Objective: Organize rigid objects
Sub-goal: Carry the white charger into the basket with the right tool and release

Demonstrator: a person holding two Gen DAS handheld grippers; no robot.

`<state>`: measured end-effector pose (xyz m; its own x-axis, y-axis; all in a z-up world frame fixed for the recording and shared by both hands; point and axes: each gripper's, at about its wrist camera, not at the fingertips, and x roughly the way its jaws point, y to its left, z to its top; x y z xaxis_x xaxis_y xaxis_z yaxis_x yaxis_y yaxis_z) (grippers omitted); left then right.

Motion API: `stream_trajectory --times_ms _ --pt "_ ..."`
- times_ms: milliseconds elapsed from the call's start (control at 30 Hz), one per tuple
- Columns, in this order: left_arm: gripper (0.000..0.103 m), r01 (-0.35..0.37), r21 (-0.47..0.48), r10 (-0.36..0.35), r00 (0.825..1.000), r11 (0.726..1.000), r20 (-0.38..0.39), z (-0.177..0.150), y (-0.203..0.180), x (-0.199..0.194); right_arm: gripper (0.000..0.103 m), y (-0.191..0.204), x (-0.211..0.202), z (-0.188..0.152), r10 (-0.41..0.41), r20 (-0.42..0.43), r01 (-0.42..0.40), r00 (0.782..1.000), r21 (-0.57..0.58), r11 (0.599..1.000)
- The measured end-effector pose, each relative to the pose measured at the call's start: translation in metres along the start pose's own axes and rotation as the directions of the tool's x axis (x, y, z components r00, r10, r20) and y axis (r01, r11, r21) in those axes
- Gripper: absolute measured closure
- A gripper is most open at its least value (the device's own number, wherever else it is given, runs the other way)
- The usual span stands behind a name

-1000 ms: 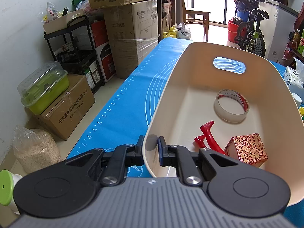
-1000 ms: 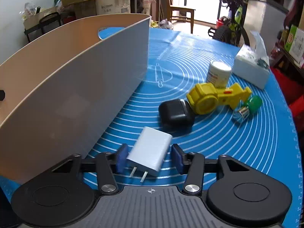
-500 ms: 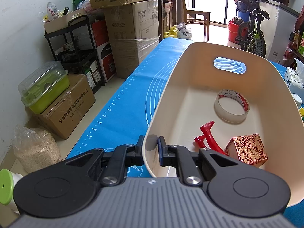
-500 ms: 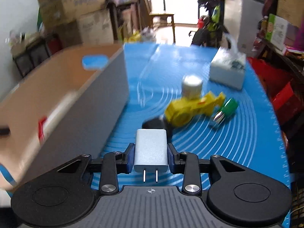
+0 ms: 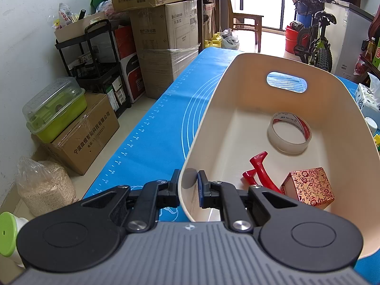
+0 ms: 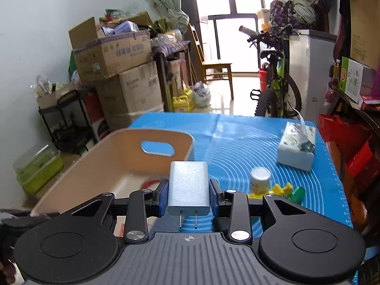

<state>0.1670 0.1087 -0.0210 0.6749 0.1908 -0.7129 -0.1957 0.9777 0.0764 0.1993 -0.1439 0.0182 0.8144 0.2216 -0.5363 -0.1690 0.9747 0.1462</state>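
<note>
Left gripper (image 5: 187, 185) clamped on the near rim of the cream bin (image 5: 237, 90), one finger outside the wall, one inside. Inside the bin, left to right: red plastic piece (image 5: 261, 171) on the floor, tape roll (image 5: 288, 133) farther back, patterned red box (image 5: 308, 186) in the near right corner. Bin resting on the blue mat (image 5: 152, 137) that covers the bench.

Right gripper (image 6: 188, 196) clamped on the white charger (image 6: 188, 187), held up off the bench, prongs pointing back toward the camera, body upright between the blue pads (image 6: 163, 198). Charger lifted above the bin's right edge, over the boundary between bin (image 6: 95, 166) and mat (image 6: 237, 142). Farther right on the mat: small white jar (image 6: 260, 177), yellow toy (image 6: 280, 188) and green bulb (image 6: 298, 193) just beside it, tissue pack (image 6: 298, 146) near the far right edge.
</note>
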Motion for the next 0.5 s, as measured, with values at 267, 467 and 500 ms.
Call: stream_trajectory --times_ms 267,467,500 --pt "0.087 0.001 0.002 -0.001 1.000 1.000 -0.001 0.001 0.001 0.000 0.061 0.029 0.005 0.008 0.049 0.003 -0.048 0.999 -0.028 0.998" --pt "0.087 0.001 0.003 -0.001 1.000 1.000 0.000 0.003 0.002 -0.001 0.061 0.055 0.019 0.004 0.095 -0.049 -0.100 0.994 -0.095 0.990" --pt "0.087 0.001 0.004 -0.001 1.000 1.000 0.001 0.002 0.001 -0.001 0.061 0.060 0.022 0.002 0.105 -0.065 -0.111 0.992 -0.105 0.988"
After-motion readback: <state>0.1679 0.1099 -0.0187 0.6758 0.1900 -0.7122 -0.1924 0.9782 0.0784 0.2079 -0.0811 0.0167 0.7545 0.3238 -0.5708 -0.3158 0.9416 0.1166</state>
